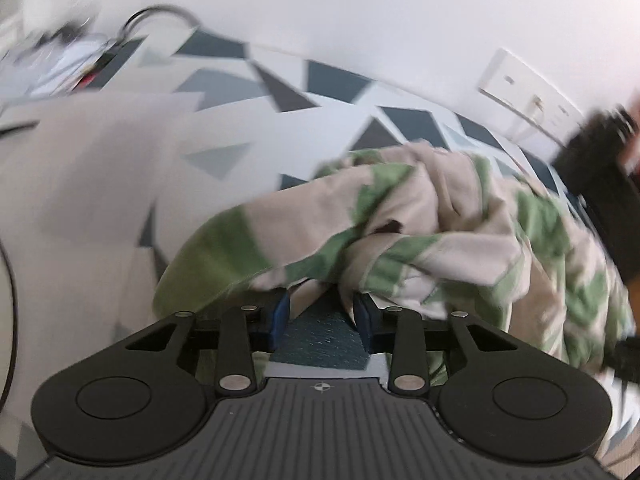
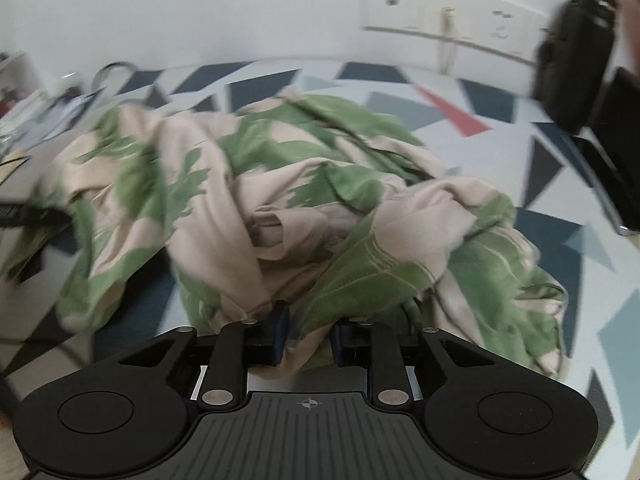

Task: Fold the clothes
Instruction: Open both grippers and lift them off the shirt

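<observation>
Left wrist view: the left gripper is reaching under the garment's edge, fingers part-open, no cloth pressed between them. Right wrist view: the right gripper is pinching a fold of the garment, which is lying crumpled on a patterned cloth. Beyond, a wall socket is showing.

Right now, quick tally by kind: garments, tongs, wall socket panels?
Garments: 1, the crumpled beige and green garment on the patterned cover.
Tongs: 2, the left tongs and the right tongs, each with cloth between its pads.
Wall socket panels: 1, the white socket panel.
Total: 4
</observation>
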The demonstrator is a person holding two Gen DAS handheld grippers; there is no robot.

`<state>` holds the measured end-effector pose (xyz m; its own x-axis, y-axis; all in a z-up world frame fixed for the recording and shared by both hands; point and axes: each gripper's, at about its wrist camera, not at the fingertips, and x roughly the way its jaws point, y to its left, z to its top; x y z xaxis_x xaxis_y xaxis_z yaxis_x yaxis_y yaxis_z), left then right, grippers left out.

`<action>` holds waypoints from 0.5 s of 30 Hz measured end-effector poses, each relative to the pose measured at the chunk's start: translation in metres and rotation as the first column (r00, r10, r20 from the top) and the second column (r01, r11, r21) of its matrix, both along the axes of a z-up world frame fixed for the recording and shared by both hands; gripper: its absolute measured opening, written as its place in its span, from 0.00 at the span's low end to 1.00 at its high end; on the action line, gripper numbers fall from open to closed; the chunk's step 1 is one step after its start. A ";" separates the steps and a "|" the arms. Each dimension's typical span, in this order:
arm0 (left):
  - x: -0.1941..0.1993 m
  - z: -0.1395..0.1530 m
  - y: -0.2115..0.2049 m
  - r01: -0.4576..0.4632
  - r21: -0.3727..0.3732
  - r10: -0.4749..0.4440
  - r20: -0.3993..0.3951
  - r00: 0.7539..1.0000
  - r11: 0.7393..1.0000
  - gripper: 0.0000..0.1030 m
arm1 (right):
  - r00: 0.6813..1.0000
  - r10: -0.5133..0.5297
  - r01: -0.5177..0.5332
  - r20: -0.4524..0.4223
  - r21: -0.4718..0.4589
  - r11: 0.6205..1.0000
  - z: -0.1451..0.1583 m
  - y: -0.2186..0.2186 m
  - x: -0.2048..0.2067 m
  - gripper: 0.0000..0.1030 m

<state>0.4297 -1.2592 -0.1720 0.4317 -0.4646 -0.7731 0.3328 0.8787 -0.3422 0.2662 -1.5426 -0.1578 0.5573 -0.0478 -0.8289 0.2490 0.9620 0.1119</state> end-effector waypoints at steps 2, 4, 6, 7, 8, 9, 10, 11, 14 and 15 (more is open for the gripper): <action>-0.001 0.006 0.002 0.009 -0.029 -0.009 -0.005 1.000 1.000 0.69 | 1.000 0.012 -0.012 0.017 -0.010 1.000 0.008 0.002 -0.002 0.25; -0.008 0.013 -0.003 0.032 -0.046 -0.031 0.019 0.999 0.998 0.83 | 0.998 -0.005 0.006 0.060 -0.022 1.000 0.019 -0.002 -0.005 0.30; -0.015 0.019 -0.012 0.080 -0.073 -0.077 0.037 0.996 0.994 0.83 | 0.993 -0.046 0.048 0.108 -0.020 0.999 0.030 -0.011 -0.008 0.35; -0.019 0.020 -0.018 0.105 -0.081 -0.102 0.038 0.994 0.991 0.83 | 0.989 -0.069 0.073 0.129 -0.023 0.997 0.034 -0.016 -0.009 0.37; -0.022 0.021 -0.024 0.128 -0.088 -0.125 0.039 0.991 0.988 0.83 | 0.985 -0.092 0.098 0.145 -0.030 0.995 0.037 -0.022 -0.008 0.38; -0.026 0.021 -0.030 0.151 -0.094 -0.148 0.040 0.988 0.984 0.84 | 0.981 -0.113 0.120 0.157 -0.035 0.992 0.039 -0.027 -0.007 0.38; -0.029 0.021 -0.036 0.174 -0.092 -0.170 0.046 0.984 0.980 0.86 | 0.977 -0.133 0.141 0.165 -0.036 0.989 0.041 -0.033 -0.005 0.38; -0.033 0.021 -0.041 0.197 -0.080 -0.193 0.055 0.980 0.977 0.88 | 0.973 -0.154 0.161 0.173 -0.031 0.986 0.040 -0.041 -0.004 0.38; -0.043 0.018 -0.058 0.267 -0.029 -0.264 0.074 0.962 0.963 0.89 | 0.957 -0.217 0.223 0.191 -0.012 0.975 0.038 -0.057 -0.005 0.40; -0.046 0.016 -0.063 0.290 -0.016 -0.288 0.076 0.954 0.957 0.89 | 0.953 -0.235 0.242 0.191 -0.014 0.970 0.036 -0.059 -0.005 0.47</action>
<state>0.3841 -1.3222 -0.1556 0.3303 -0.5977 -0.7306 0.5962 0.7321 -0.3294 0.2610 -1.6021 -0.1215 0.6705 -0.2263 -0.7066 0.4495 0.8816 0.1441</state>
